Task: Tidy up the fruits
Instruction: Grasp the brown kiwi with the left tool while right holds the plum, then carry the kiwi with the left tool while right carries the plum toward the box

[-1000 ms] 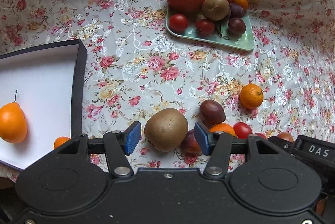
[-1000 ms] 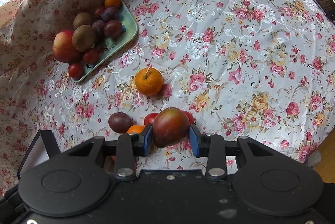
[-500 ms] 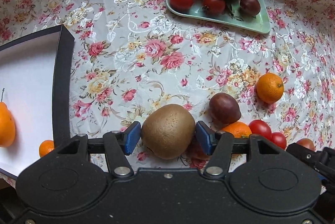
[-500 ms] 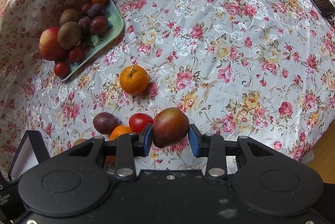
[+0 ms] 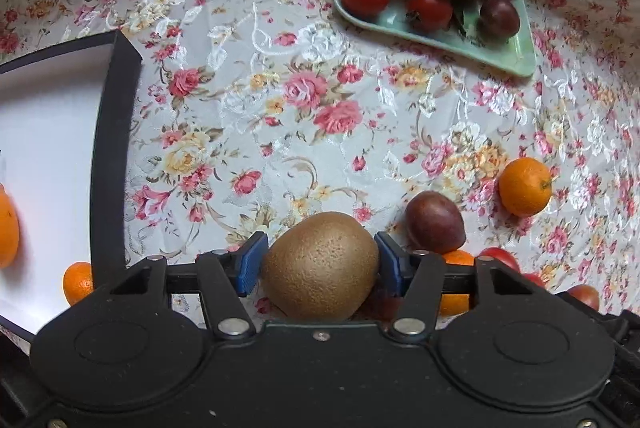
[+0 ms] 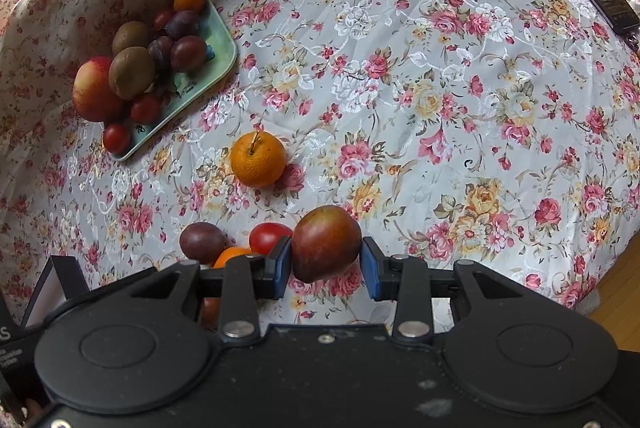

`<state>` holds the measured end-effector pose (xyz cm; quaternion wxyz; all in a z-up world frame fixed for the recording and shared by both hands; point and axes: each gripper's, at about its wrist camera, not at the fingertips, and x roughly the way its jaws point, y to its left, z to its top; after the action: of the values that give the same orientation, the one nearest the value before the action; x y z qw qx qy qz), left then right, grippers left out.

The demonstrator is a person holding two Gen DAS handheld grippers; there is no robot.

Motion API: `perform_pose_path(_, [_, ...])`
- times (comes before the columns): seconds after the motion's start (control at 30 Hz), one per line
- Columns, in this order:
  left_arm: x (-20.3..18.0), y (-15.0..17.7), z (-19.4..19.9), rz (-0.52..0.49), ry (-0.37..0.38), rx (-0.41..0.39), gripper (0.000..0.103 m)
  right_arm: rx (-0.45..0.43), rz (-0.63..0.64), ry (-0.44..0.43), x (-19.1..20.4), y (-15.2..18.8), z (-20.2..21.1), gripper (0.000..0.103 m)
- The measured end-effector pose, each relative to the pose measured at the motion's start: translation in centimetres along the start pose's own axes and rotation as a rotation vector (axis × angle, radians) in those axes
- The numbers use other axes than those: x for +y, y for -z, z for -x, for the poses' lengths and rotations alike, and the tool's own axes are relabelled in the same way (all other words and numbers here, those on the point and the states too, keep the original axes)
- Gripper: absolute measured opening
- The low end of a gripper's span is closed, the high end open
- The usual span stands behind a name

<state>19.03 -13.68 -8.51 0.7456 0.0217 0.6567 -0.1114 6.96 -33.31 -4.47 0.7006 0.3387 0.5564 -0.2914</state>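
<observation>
Left tongs (image 5: 318, 264) are clamping 1 kiwi (image 5: 320, 264); right tongs (image 6: 325, 262) are clamping 1 plum (image 6: 325, 242). Carrying step; next, likely tray (image 5: 516, 56) at 1 o'clock.

Glossy floral satin tablecloth (image 6: 400, 88), rough matt-skinned kiwi (image 5: 322, 266), smooth glazed green tray (image 5: 500, 48), pebbled orange (image 6: 259, 159).

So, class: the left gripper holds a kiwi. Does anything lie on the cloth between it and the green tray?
Nothing visible does. Between the kiwi in the left gripper and the green tray lies bare floral cloth; the plum and orange sit off to the right.
</observation>
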Motion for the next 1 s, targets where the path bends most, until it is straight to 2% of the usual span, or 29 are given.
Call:
perform_pose_path(0.2, [2.7, -1.7, 5.1, 0.094, 0.022, -0.153, 0.061, -0.009, -0.002, 0.016, 0.2, -0.2, -0.3, 0.038])
perform_pose_path(0.43, [8.0, -2.9, 8.4, 0.212, -0.106, -0.290, 0.061, -0.010, 0.025, 0.033, 1.6, 0.3, -1.2, 0.038])
perform_pose_path(0.6, [12.5, -2.6, 10.1, 0.302, -0.130, -0.341, 0.061, -0.022, 0.055, 0.029, 3.5, 1.1, -1.5, 0.038])
perform_pose_path(0.83, [18.8, -1.4, 12.0, 0.416, -0.211, -0.404, 0.061, -0.078, 0.123, -0.074, 8.1, 3.6, -0.4, 0.038])
perform_pose_path(1.0, [23.5, -1.1, 12.2, 0.468, -0.232, -0.387, 0.061, -0.106, 0.200, -0.188, 12.6, 6.5, 0.5, 0.038])
